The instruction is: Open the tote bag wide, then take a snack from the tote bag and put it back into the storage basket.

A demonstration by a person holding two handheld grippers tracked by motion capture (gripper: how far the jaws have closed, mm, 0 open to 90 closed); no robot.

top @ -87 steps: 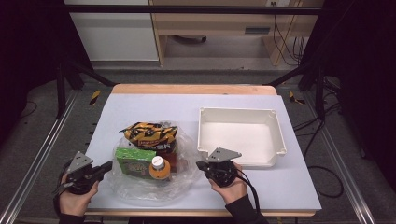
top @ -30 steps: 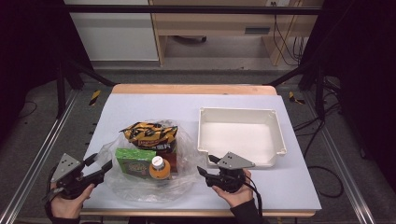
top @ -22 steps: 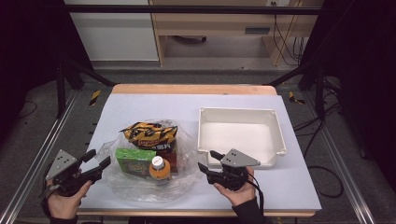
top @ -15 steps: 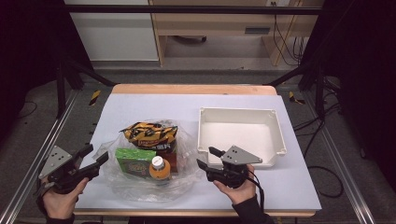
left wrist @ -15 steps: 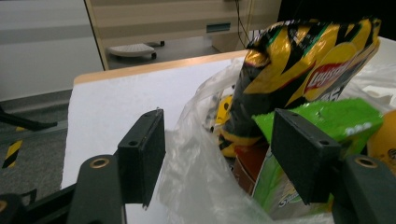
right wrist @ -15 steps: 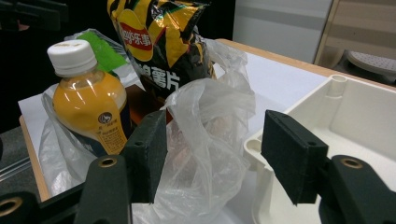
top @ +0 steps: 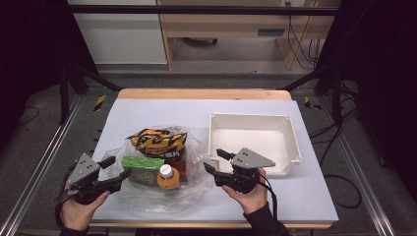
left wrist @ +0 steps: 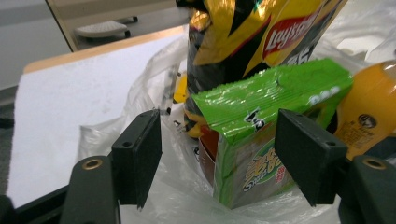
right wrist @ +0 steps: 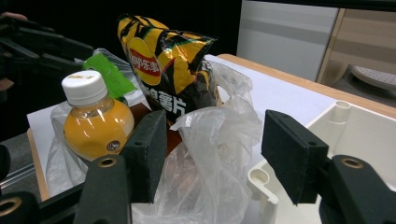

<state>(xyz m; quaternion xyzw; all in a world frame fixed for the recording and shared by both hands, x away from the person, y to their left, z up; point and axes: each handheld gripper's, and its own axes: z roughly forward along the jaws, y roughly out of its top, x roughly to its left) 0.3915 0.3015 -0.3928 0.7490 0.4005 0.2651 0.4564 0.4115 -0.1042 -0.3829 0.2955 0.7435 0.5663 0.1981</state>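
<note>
A clear plastic bag [top: 147, 182] lies on the near left part of the worktop [top: 162, 110], holding a chip packet [top: 157, 140], a green packet [top: 142, 168] and an orange bottle [top: 168, 178]. The left tongs [top: 115, 169] have just been opening; their jaws stand apart at the bag's left edge, with the green packet between them, not pressed. The right tongs [top: 215, 161], jaws apart, straddle crumpled bag film at its right edge, just beside the white tray [top: 295, 142]. The far worktop lies open.

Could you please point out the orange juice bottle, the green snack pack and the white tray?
orange juice bottle [right wrist: 95, 122], right gripper view, on its orange belly.
green snack pack [left wrist: 261, 140], left gripper view, on its front face.
white tray [top: 253, 139], high view, on its bare floor.
</note>
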